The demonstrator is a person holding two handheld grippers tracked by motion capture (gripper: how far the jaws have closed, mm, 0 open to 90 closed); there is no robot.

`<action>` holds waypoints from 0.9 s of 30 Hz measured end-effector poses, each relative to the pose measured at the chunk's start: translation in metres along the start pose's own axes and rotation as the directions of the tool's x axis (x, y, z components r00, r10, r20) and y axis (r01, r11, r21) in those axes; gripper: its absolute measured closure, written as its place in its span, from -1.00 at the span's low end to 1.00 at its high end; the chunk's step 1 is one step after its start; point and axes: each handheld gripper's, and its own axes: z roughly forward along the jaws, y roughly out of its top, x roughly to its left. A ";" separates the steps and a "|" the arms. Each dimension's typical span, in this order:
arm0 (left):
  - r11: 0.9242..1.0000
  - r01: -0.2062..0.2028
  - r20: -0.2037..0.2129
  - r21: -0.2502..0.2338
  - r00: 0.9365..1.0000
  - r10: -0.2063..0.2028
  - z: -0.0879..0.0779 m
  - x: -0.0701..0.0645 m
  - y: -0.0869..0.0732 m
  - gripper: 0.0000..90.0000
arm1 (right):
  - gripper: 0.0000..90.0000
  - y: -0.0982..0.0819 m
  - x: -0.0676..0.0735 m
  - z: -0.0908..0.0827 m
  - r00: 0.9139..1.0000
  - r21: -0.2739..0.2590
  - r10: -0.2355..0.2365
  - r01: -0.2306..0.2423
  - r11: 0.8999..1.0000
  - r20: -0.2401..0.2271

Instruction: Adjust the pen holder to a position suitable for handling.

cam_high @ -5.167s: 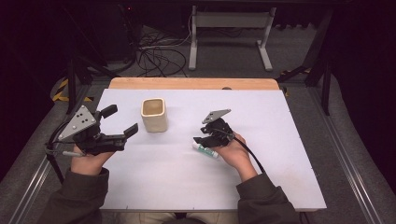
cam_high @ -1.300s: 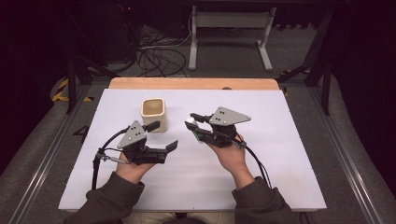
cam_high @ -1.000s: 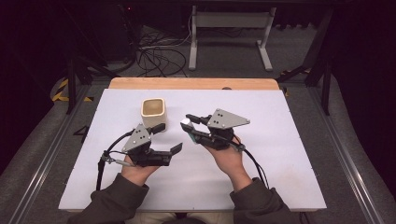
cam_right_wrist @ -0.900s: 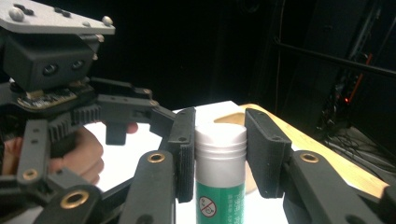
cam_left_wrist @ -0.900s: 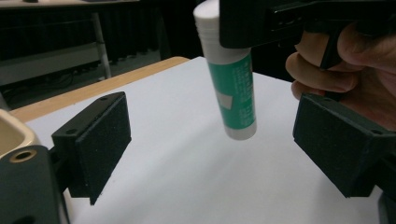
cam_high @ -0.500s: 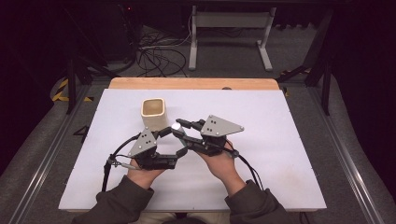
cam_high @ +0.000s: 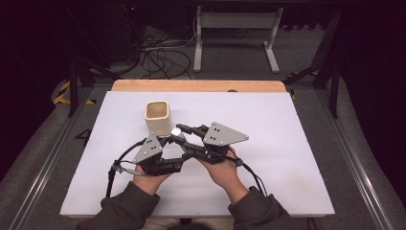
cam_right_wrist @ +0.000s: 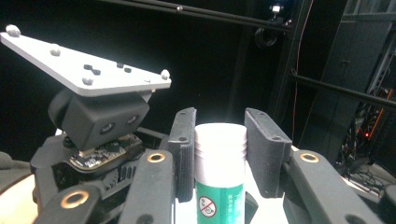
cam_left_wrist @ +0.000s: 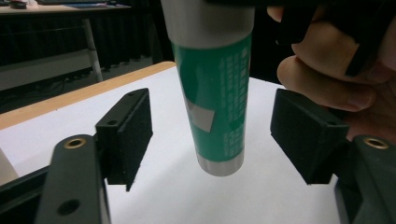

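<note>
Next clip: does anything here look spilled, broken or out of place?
Nothing stands out. The right gripper is shut on a green tube, its cap in place. The left gripper brackets the tube's other end; its jaws have just been closing, pads not yet touching. The beige cup stands upright on the white table.

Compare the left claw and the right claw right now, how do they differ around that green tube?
The right claw is shut on the green tube, its pads pressing the white cap end; the left claw has just been closing, but its pads stand apart from the tube's lower end on both sides. In the high view the right claw reaches toward the cream cup, and the left claw meets it from below. Both have black jaws and a grey plate.
</note>
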 end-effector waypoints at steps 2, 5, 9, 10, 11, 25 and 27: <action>1.000 0.009 0.001 -0.007 1.000 -0.009 -0.001 0.000 0.000 -0.21 | 0.46 0.001 0.000 -0.001 1.000 -0.007 -0.002 0.002 1.000 0.001; 1.000 0.016 0.003 -0.014 1.000 -0.016 -0.002 0.001 0.000 -0.08 | 0.46 0.000 0.000 -0.001 1.000 -0.007 0.001 -0.001 1.000 0.005; 1.000 0.021 0.000 -0.017 1.000 -0.021 -0.004 0.003 0.000 0.04 | 0.46 0.000 0.000 -0.001 1.000 -0.012 0.002 -0.002 1.000 0.006; 1.000 0.024 0.003 -0.016 1.000 -0.024 -0.004 0.003 0.000 0.09 | 0.46 0.001 0.000 -0.002 1.000 -0.013 0.001 -0.001 1.000 0.008; 0.999 0.026 0.002 -0.019 1.000 -0.026 -0.005 0.004 0.000 0.13 | 0.46 0.001 0.000 -0.002 1.000 -0.014 0.001 -0.001 1.000 0.009; 1.000 0.011 -0.006 -0.019 1.000 -0.011 -0.010 0.009 0.001 0.38 | 0.46 0.002 -0.007 -0.007 1.000 -0.006 0.022 -0.022 1.000 0.015; 1.000 0.011 -0.007 -0.018 1.000 -0.011 -0.010 0.009 0.001 0.38 | 0.46 0.003 -0.008 -0.008 1.000 -0.005 0.025 -0.025 1.000 0.016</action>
